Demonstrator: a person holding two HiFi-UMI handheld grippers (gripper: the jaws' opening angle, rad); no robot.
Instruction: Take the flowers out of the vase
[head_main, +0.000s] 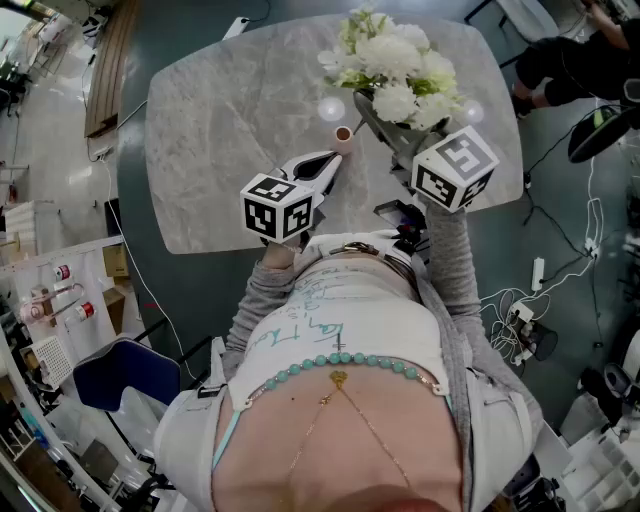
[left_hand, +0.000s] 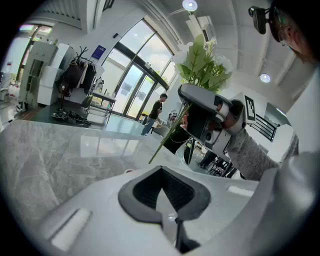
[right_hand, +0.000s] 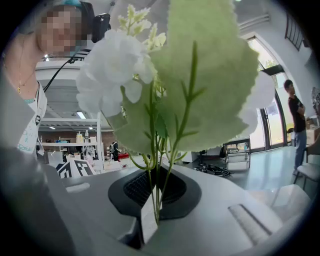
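Bright and even, lit from ceiling lamps (left_hand: 189, 5) at the top of the left gripper view and tall windows (left_hand: 142, 82) at its centre. Glaring in two white spots on the table (head_main: 230, 130), upper middle of the head view. Bent and black-cornered in both gripper views, soft on the near flowers (right_hand: 120, 65).

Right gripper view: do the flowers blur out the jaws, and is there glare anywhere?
Right gripper view: the flowers, close to the lens, look soft, but the stems between the shut jaws are sharp. Head view: two glare spots on the table beside the flowers.
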